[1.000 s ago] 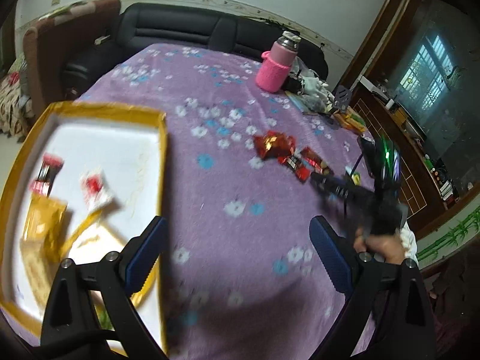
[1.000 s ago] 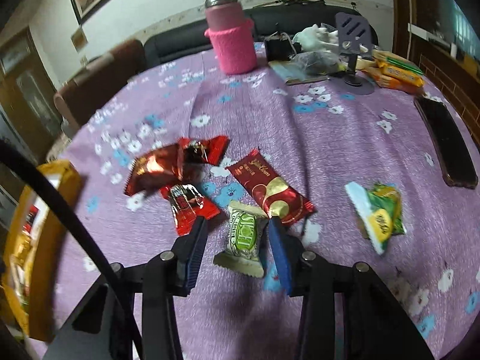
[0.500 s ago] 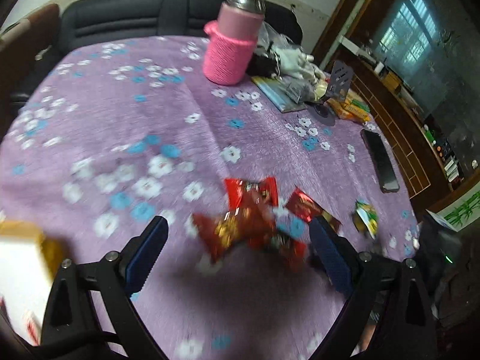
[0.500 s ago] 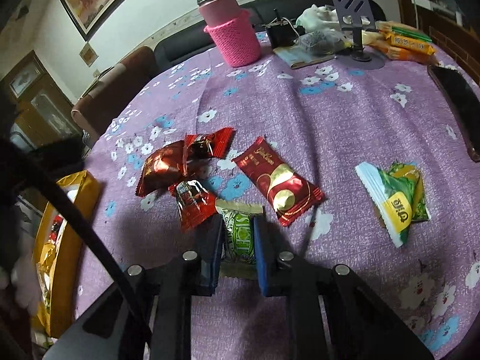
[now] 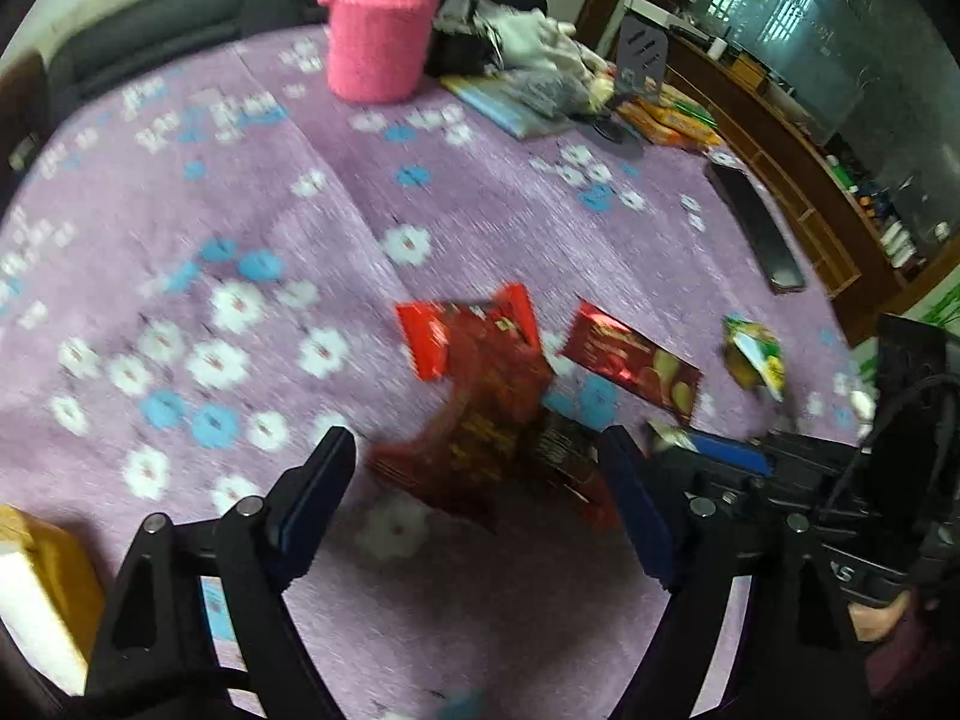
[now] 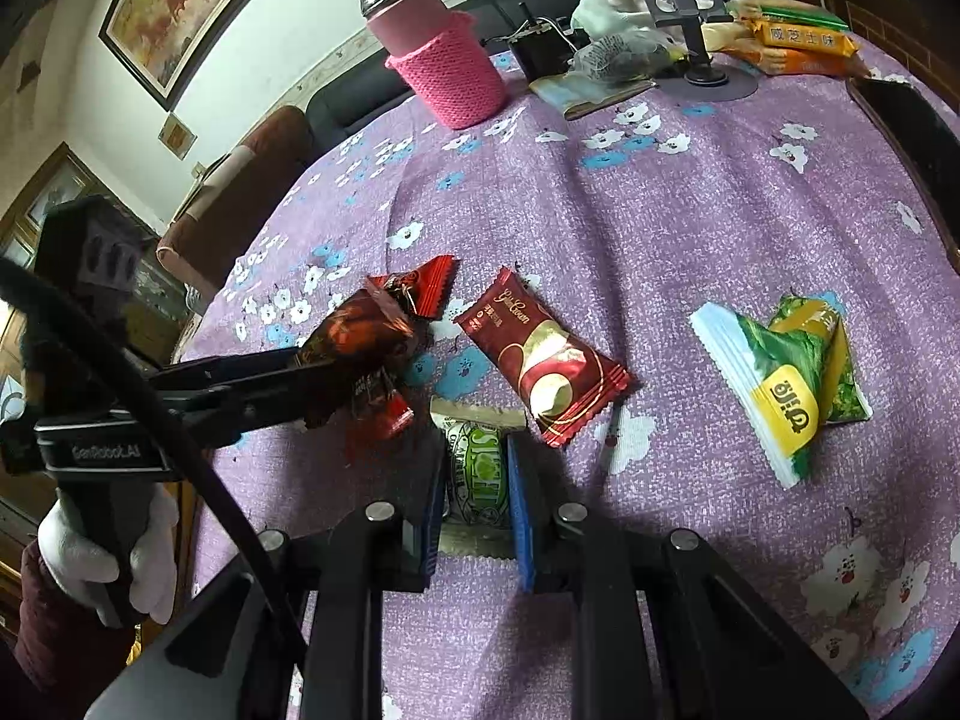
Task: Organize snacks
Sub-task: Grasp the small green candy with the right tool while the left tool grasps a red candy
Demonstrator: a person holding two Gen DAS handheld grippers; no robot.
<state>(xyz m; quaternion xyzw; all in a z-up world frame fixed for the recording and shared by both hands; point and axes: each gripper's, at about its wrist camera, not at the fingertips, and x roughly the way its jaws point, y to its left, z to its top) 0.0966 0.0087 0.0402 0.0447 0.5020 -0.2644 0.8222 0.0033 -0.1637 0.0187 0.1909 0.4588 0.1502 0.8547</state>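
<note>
Since a moment ago the left gripper [image 5: 474, 474] has swung off the yellow box and come in over the red snacks, while the right gripper [image 6: 477, 483] has closed its fingers on the green-and-white candy [image 6: 477, 468].

From the left wrist view, blurred by motion, the fingers stand wide apart over a cluster of red wrappers [image 5: 480, 384] lying on the purple flowered cloth of the bench [image 5: 240, 240]; they grasp nothing. A dark red bar [image 5: 636, 360] lies just to the right of the cluster, and a green-and-yellow packet [image 5: 753, 354] farther right. The right gripper's black body enters at the lower right edge. A corner of the yellow box [image 5: 42, 588] shows at the lower left. At the far side stand a pink knitted bottle [image 5: 381, 36] and a dark phone [image 5: 759, 234].

From the right wrist view, the blue-padded fingers are clenched on both sides of the green-and-white candy, which lies on the cloth. Just beyond it lies the dark red bar [image 6: 543, 360], tilted, and well to the right the green-and-yellow packet [image 6: 780, 384]. The left gripper [image 6: 336, 378] reaches in from the left, held by a white-gloved hand [image 6: 108, 552], with its fingers at the red wrappers [image 6: 384, 330]; whether they touch I cannot tell. The pink knitted bottle [image 6: 444, 60] stands at the far edge beside a grey phone stand [image 6: 690, 6].
</note>
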